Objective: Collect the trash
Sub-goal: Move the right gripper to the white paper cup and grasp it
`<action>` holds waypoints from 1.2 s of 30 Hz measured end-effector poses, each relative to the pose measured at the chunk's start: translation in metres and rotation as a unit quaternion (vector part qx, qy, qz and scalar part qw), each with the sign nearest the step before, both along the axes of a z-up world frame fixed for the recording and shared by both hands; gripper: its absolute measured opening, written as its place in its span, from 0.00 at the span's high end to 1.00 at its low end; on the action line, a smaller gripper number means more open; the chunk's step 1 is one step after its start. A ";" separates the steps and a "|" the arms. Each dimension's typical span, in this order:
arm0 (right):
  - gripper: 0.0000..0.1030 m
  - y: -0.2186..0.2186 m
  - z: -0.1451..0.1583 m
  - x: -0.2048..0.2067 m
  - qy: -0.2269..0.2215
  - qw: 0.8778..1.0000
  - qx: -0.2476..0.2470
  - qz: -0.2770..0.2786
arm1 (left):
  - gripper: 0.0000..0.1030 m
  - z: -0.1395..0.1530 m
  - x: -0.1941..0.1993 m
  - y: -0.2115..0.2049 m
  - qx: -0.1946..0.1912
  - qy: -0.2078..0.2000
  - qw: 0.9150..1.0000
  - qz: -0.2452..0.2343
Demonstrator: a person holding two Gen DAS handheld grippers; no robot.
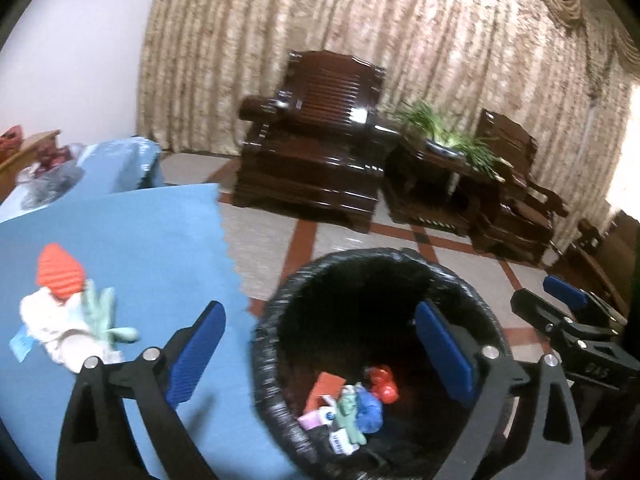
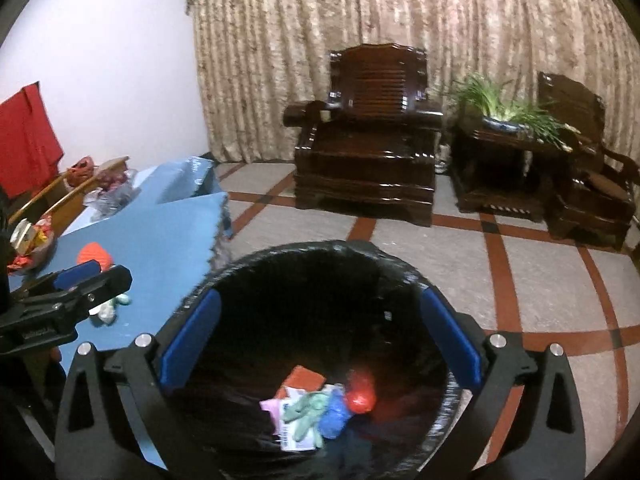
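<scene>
Trash (image 2: 316,408) lies heaped at the bottom of the black-lined bin (image 2: 400,268) standing on the tiled floor (image 2: 460,264) just right of the blue-covered bench (image 1: 140,248). More scraps (image 1: 68,308), an orange piece among them, sit on the bench to the left. The left gripper (image 1: 320,356) and right gripper (image 2: 320,340) hover at the bin with jaws spread wide, nothing between them.

Black gripper (image 2: 320,356) frames, blue ribbed fingers (image 2: 192,336), silver screws.
</scene>
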State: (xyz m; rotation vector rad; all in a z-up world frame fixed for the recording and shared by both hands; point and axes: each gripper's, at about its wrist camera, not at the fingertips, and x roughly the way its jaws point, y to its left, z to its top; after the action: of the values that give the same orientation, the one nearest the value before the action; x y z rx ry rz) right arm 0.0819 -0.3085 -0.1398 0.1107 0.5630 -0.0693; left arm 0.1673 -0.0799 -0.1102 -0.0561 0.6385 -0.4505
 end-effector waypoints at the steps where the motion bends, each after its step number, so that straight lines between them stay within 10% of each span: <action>1: 0.05 0.006 0.002 0.001 -0.002 1.000 0.002 0.007 | 0.09 0.002 -0.003 0.009 0.001 -0.002 1.000 0.010; 18: 0.05 0.144 0.006 0.045 -0.005 0.989 0.004 0.149 | 0.08 -0.006 -0.041 0.182 0.056 -0.032 0.976 0.207; 36: 0.05 0.245 -0.024 0.092 0.017 0.975 0.005 0.222 | 0.09 -0.041 -0.033 0.256 0.052 -0.001 0.963 0.266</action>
State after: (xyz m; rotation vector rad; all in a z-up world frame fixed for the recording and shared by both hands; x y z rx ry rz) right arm 0.1743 -0.0635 -0.1637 -0.0081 0.6117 0.3686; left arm 0.1347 0.1758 -0.1508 -0.1234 0.6156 0.1025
